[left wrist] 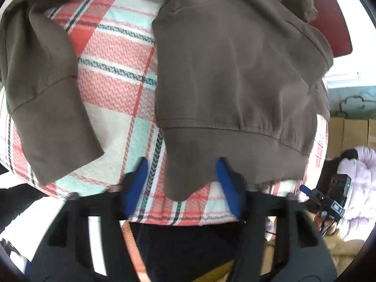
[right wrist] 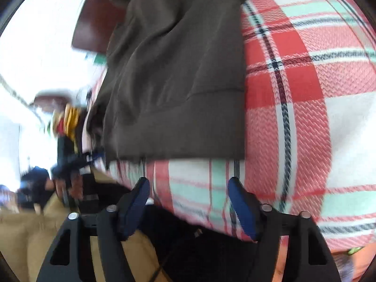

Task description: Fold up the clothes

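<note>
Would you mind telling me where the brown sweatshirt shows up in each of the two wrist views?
Left wrist view: the brown sweatshirt fills the upper centre and right, its hem band between the open fingers of the left gripper.
Right wrist view: the sweatshirt hangs in the upper centre, ending above the open right gripper.
Shared landmark: the plaid cover beneath it.

A brown sweatshirt (left wrist: 235, 65) is lying spread on a plaid-covered surface, front/back side unclear. Its ribbed hem is facing the camera in the left wrist view, w/ one corner drooping past the surface edge. A sleeve (left wrist: 47, 94) (cuff end flat, ribbed) is lying apart to the left. In the right wrist view the brown fabric is looking blurred.
</note>
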